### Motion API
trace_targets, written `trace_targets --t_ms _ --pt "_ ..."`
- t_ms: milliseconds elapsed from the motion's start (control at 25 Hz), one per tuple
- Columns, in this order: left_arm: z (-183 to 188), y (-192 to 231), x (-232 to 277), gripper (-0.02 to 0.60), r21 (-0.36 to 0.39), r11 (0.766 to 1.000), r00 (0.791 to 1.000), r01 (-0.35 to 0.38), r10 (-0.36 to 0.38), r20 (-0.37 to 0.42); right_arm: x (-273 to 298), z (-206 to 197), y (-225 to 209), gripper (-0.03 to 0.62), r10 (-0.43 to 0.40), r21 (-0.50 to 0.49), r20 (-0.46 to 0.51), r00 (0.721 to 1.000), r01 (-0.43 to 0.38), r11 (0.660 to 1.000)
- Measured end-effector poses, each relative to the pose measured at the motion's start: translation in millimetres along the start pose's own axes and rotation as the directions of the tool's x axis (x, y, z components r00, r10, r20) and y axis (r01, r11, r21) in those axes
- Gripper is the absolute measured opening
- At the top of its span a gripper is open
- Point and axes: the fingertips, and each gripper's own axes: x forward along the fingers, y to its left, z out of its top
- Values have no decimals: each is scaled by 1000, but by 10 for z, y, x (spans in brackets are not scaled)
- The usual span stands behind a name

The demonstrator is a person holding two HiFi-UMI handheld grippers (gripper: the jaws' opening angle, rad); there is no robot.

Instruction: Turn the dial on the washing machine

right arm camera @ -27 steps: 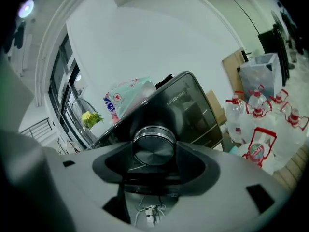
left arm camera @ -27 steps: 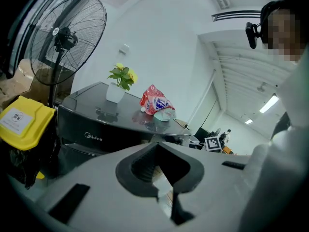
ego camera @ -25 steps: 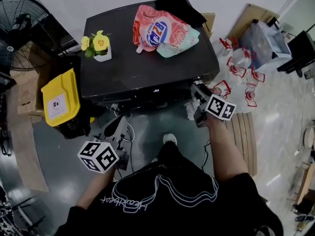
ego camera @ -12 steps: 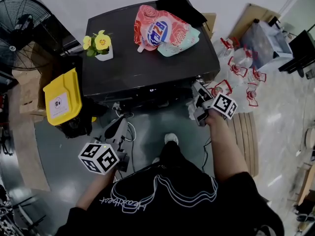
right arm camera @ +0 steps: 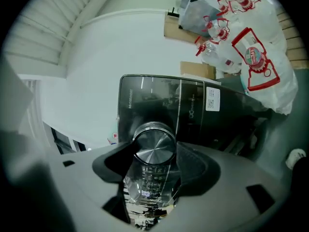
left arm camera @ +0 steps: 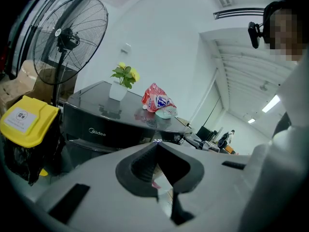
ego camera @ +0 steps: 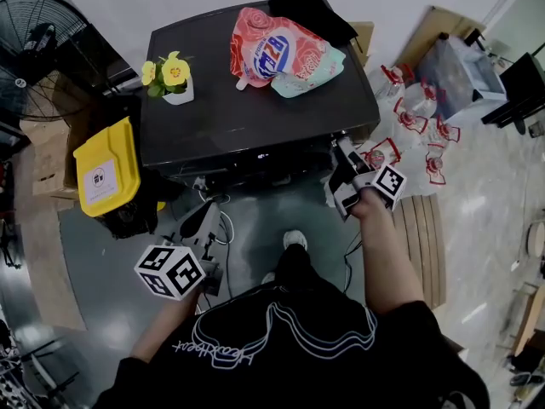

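Observation:
The black top-loading washing machine [ego camera: 247, 118] stands in front of me. Its round silver dial [right arm camera: 154, 146] sits on the dark control panel and fills the gap between my right gripper's jaws. My right gripper [ego camera: 342, 167] is at the machine's front right corner, its pads pressed on both sides of the dial. The machine's front edge hides the dial in the head view. My left gripper [ego camera: 201, 221] hangs low to the left of my legs, away from the machine, with its jaws together and nothing between them.
On the machine's lid lie a pink detergent bag [ego camera: 281, 54], a black cloth [ego camera: 319, 15] and a small pot of yellow flowers [ego camera: 174, 79]. A yellow-lidded bin [ego camera: 106, 173] and a fan [ego camera: 38, 54] stand at the left. Wrapped bottles [ego camera: 417, 126] and wooden slats [ego camera: 426, 228] lie at the right.
My right gripper has twisted on the spot at the machine's front corner, its marker cube rolling and shifting slightly. The left gripper has stayed where it was.

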Motion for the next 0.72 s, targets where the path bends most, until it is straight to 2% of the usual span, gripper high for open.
trace_targets --t_ms 120,240,280,320,400,440,480,520,600,720 --pt "-2 -5 17 5 2 1000 1000 1 -1 -3 0 3 12 285 18 -35 4 1000 -18 999" --pt "-2 -9 38 5 2 1000 1000 5 -5 -4 -35 9 54 294 -19 -215 -9 1000 17 977" --pt "-1 -8 47 5 2 1000 1000 6 -6 -5 -40 -2 81 308 -41 -294 -17 999 34 955" --pt "-2 -6 57 5 1 1000 1000 7 -7 -6 -41 -20 112 353 -63 -370 -24 998 50 928" --pt "-2 -4 76 5 -3 1000 1000 10 -10 -8 -48 -33 171 386 -104 -528 -20 994 78 846" --pt "1 -6 84 5 -5 1000 1000 12 -12 -7 -64 -10 195 394 -122 -611 -2 993 95 786" --pt "10 -9 90 5 -6 1000 1000 14 -14 -4 -89 25 213 393 -145 -694 24 989 121 710" --pt "24 -11 93 5 -6 1000 1000 15 -15 -1 -112 51 235 395 -170 -774 51 984 147 616" --pt "50 -5 97 5 -7 1000 1000 16 -16 6 -139 51 276 396 -224 -903 91 970 176 392" --pt "54 19 115 5 -10 1000 1000 15 -15 4 -131 -28 335 396 -289 -987 154 945 162 3"
